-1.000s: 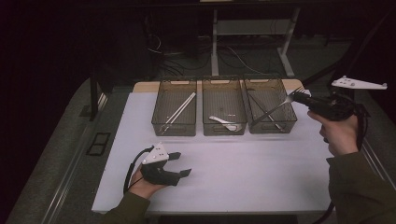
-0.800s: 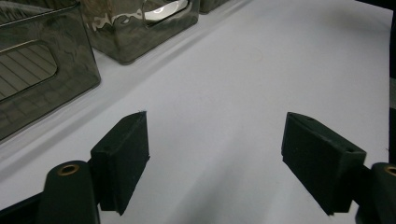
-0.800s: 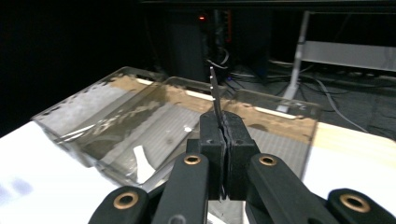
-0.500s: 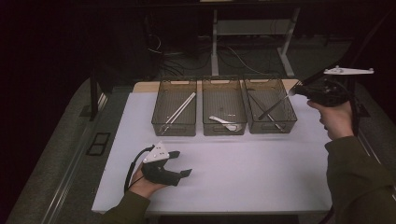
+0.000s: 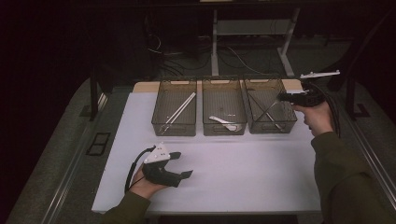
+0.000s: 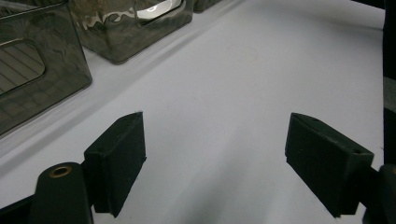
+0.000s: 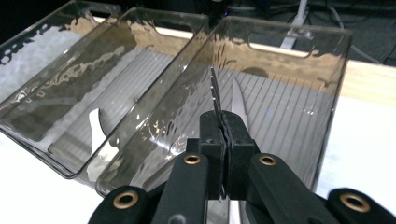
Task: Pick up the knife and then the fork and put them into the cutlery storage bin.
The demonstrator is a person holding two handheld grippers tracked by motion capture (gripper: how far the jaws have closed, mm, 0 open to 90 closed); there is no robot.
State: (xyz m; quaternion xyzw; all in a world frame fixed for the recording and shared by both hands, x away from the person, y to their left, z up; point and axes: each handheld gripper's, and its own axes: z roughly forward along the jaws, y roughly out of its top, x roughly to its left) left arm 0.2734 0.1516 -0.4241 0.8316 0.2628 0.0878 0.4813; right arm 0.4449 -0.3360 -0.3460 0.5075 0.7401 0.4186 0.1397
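Pinching a thin, flat blade between its matte black pads, the right gripper (image 7: pixel 224 133) is closed on a knife (image 7: pixel 215 93) whose serrated edge stands up narrow and pale above the jaws. In the high view this right gripper (image 5: pixel 285 96) is held over the right bin (image 5: pixel 270 109) at the far right of the table, with its grey plate on top and a cable trailing back past the hand.

From the right gripper view the right bin (image 7: pixel 327 93) is clear, slightly smoky plastic with wavy, glossy walls, a ribbed floor and an oval handle slot in its far wall. A second pale blade (image 7: pixel 239 105) lies on that ribbed floor just behind the pads.

Beside it stand the middle bin (image 5: pixel 224 109), holding a white spoon-like piece (image 5: pixel 224 122), and the left bin (image 5: pixel 174 109), holding long white sticks (image 5: pixel 180 108).

Near the left front of the smooth white table (image 5: pixel 233 168), the left gripper (image 5: pixel 184 164) rests low in the hand. Its blocky, rubbery jaws stand wide apart with nothing between them, and the bare surface (image 6: pixel 224 116) shows in the gap.
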